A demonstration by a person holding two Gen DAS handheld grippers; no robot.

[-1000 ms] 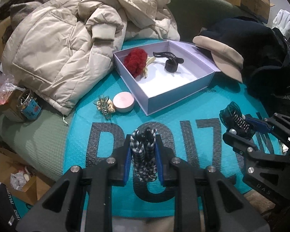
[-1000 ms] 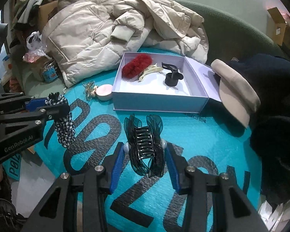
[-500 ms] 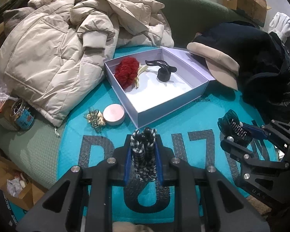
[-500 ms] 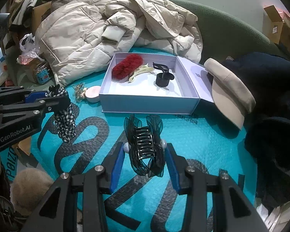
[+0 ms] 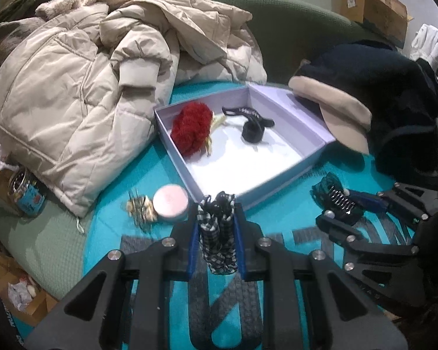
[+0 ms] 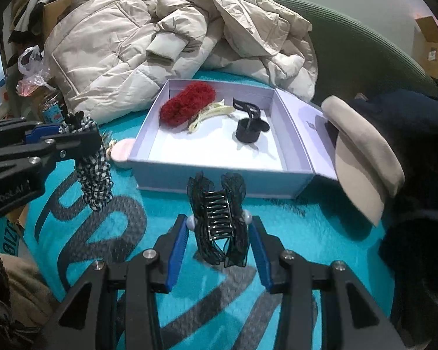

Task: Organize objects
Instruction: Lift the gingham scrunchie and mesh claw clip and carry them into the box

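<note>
Above a teal mat [image 6: 321,233] spread on a green sofa, I hold two hair accessories short of an open lilac box [image 6: 219,179]. My left gripper [image 5: 216,230] has its fingers clenched on a black-and-white checked scrunchie [image 5: 217,233], which dangles loosely below them. My right gripper [image 6: 220,230] grips a black lace claw clip [image 6: 219,218] by its sides. Inside the box lie a red fluffy clip [image 6: 187,103], a cream clip [image 6: 210,113] and a black clip [image 6: 248,122]. A pink round tin [image 5: 170,202] and a gold clip [image 5: 140,207] sit on the mat just beside the box. I judge the hanging scrunchie could snag the near wall, and the two grippers, close together, could collide over the opening.
</note>
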